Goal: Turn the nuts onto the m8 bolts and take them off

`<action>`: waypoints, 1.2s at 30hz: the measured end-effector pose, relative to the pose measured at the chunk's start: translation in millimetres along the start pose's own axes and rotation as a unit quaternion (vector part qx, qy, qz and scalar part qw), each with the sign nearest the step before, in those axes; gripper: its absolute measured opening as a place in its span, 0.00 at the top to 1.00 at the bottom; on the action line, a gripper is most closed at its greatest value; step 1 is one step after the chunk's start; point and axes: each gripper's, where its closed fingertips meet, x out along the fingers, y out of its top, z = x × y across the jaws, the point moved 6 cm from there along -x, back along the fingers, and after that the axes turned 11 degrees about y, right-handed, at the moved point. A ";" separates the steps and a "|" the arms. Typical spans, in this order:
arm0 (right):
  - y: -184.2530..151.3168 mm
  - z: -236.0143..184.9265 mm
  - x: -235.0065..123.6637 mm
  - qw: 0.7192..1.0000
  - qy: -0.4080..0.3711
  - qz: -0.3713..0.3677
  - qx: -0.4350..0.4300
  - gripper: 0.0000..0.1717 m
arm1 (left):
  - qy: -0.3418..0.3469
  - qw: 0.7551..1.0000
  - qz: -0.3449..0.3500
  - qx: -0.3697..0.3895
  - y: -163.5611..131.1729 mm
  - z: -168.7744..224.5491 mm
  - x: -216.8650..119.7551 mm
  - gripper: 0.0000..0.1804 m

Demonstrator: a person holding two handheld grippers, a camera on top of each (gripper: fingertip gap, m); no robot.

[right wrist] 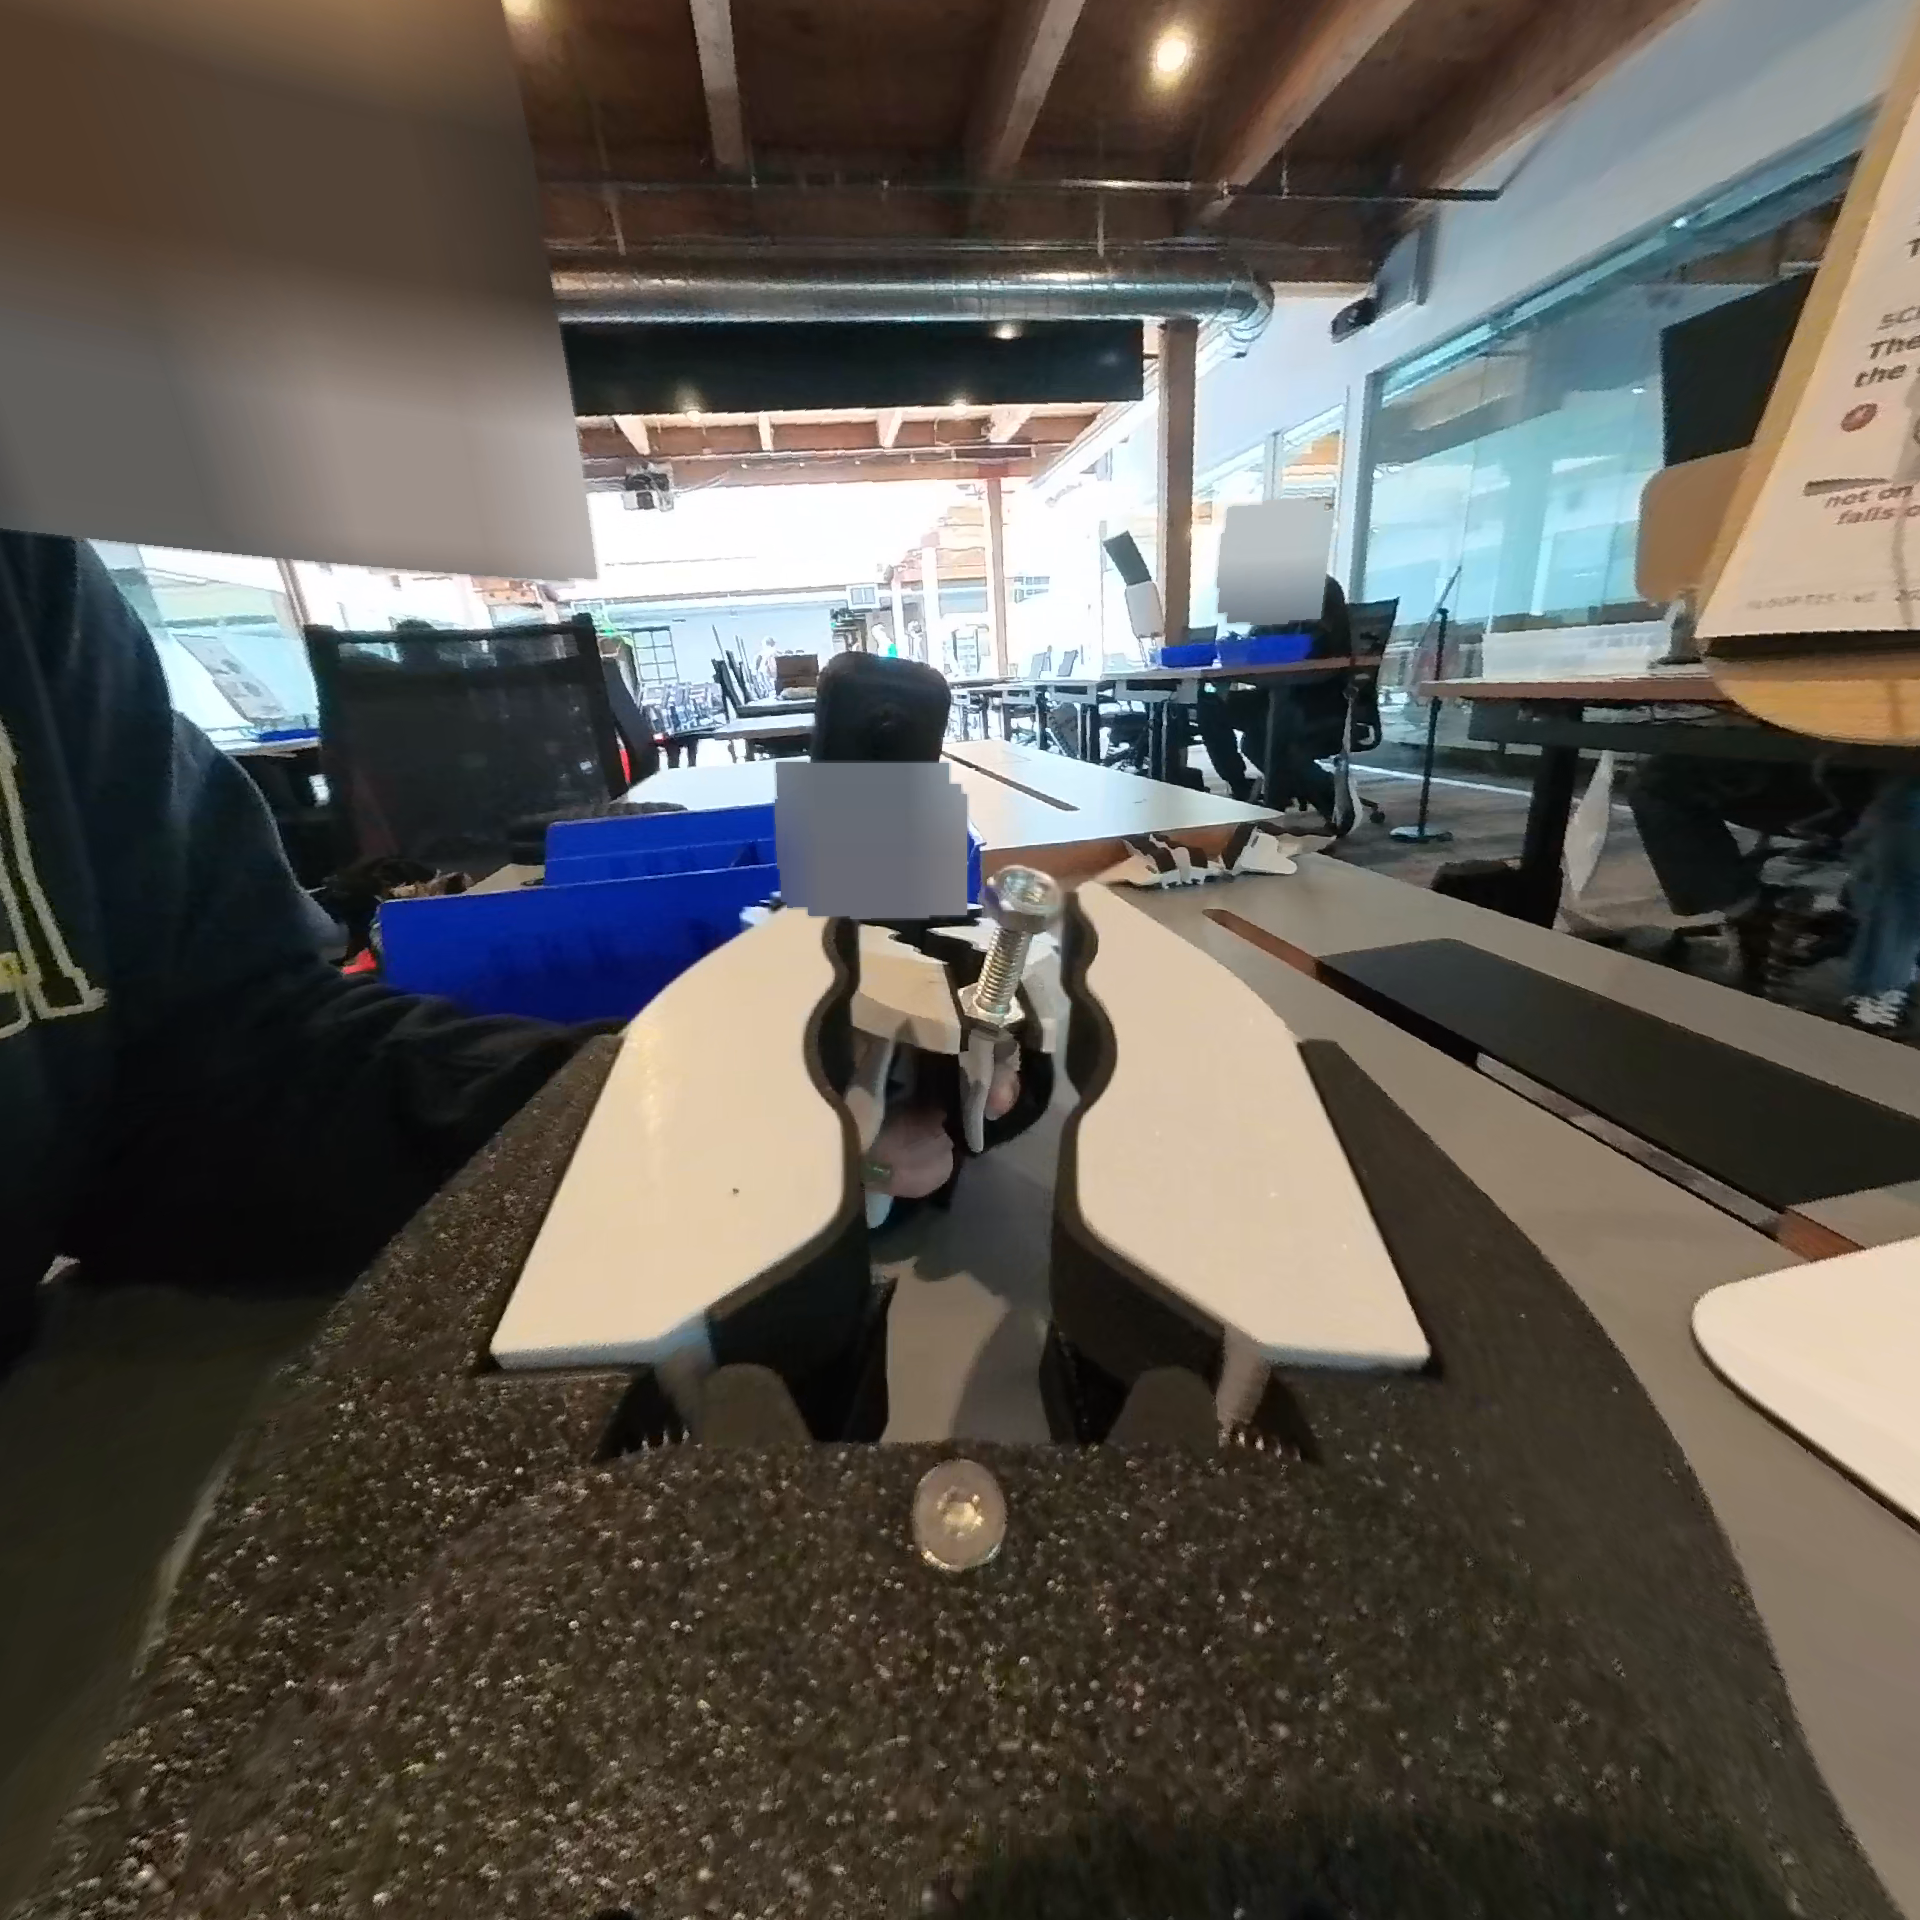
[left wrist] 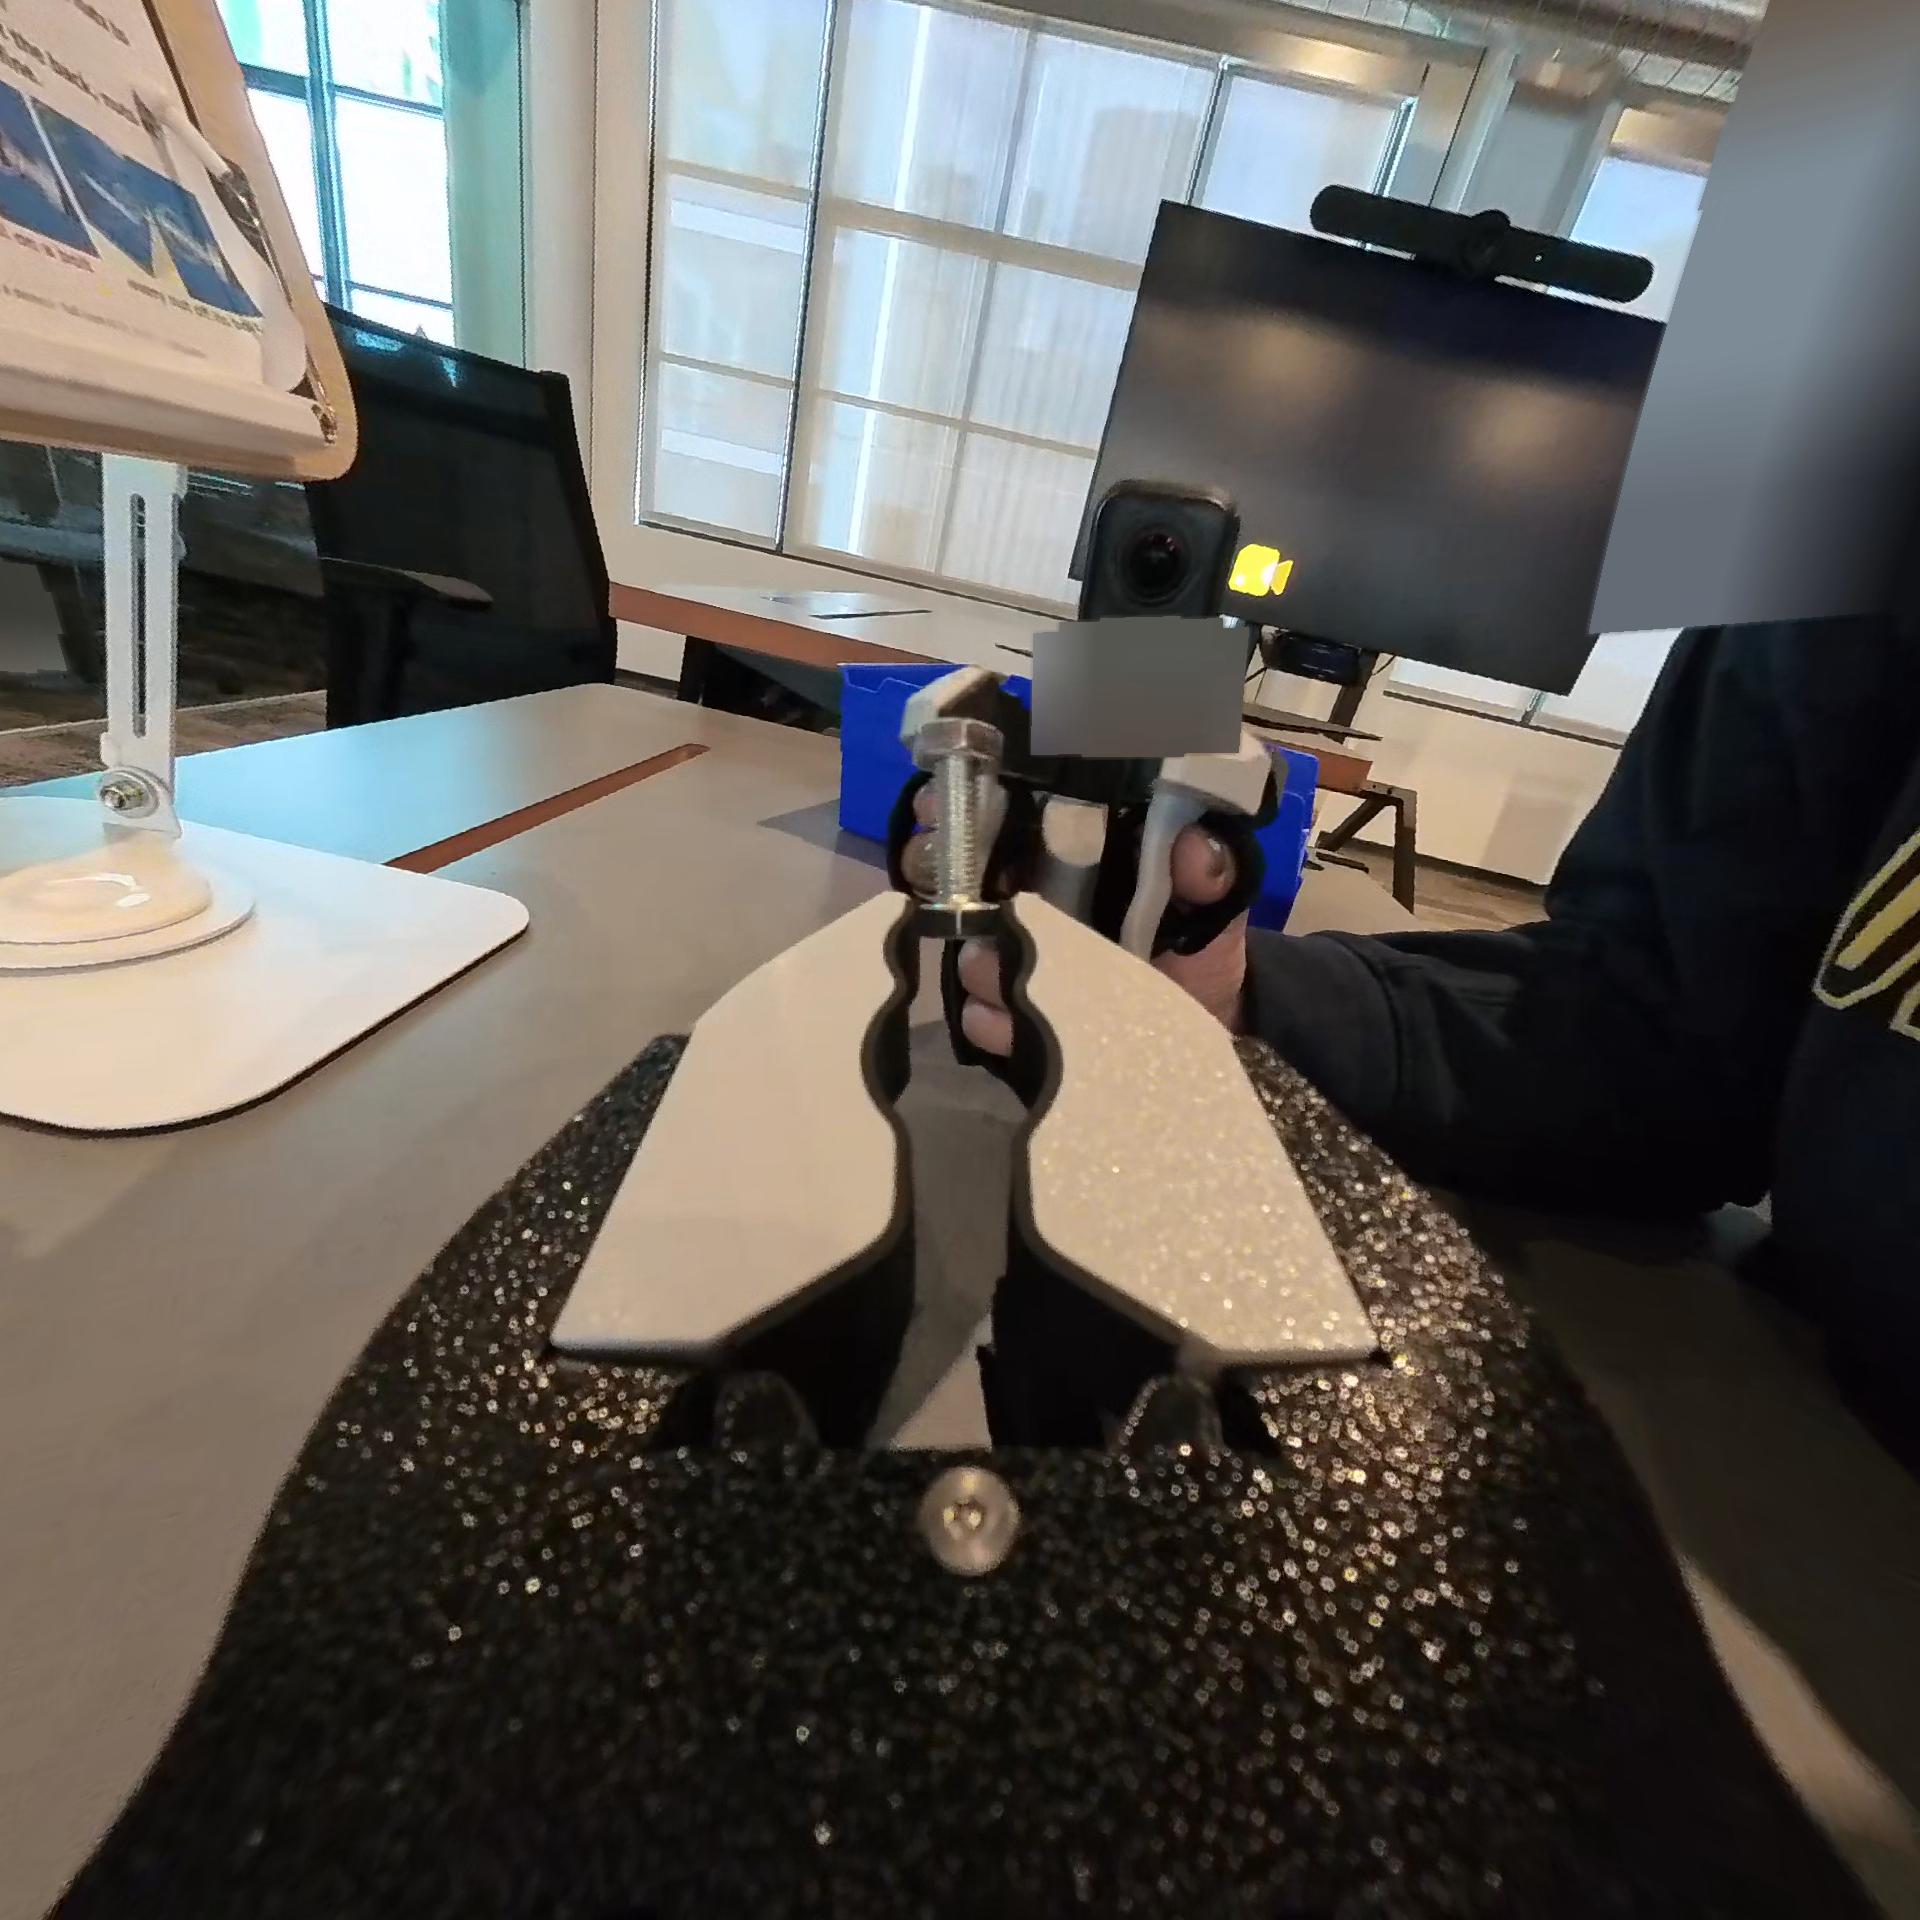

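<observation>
Since the nut [left wrist: 953, 916] sits at the lower end of the M8 bolt [left wrist: 952, 821], the relation that matters is between the bolt's long axis and the two pairs of fingers. In the left wrist view the bolt stands nearly upright above the left gripper [left wrist: 954, 925], hexagonal head on top, threaded shaft running down into the nut. The left fingers [left wrist: 831, 997] are closed to a narrow gap on the nut, and their tips press it from both sides; the bolt is carried only through this nut.

The right gripper [right wrist: 961, 920] comes from the opposite side and points toward the left one. Its fingers [right wrist: 1164, 977] are clearly more open, and the bolt head [right wrist: 1023, 896] lies near the right finger's tip, leaning toward it. I cannot tell if that finger touches the head; the other finger stands apart, so the head is not gripped.

I judge the right fingers must close on the head and turn around the bolt's axis. Everything is held in the air above the grey bench [left wrist: 623, 831], before a blue bin [left wrist: 873, 748].
</observation>
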 end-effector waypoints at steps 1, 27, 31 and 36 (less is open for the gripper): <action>-1.3 1.3 0.9 1.000 -0.008 -0.006 0.000 0.78 | -0.001 1.000 -0.001 0.000 -0.2 0.3 0.2 0.92; 3.4 -5.8 1.8 0.999 0.012 0.012 -0.032 0.80 | -0.006 1.000 -0.024 0.006 -3.7 2.0 4.4 0.92; -1.3 -5.9 5.7 1.000 0.021 -0.003 -0.019 0.80 | -0.004 0.999 -0.043 0.020 -6.8 4.7 8.0 0.92; -4.2 -3.0 6.8 1.000 0.012 -0.012 -0.007 0.81 | -0.002 0.999 -0.043 0.021 -6.8 4.5 8.2 0.92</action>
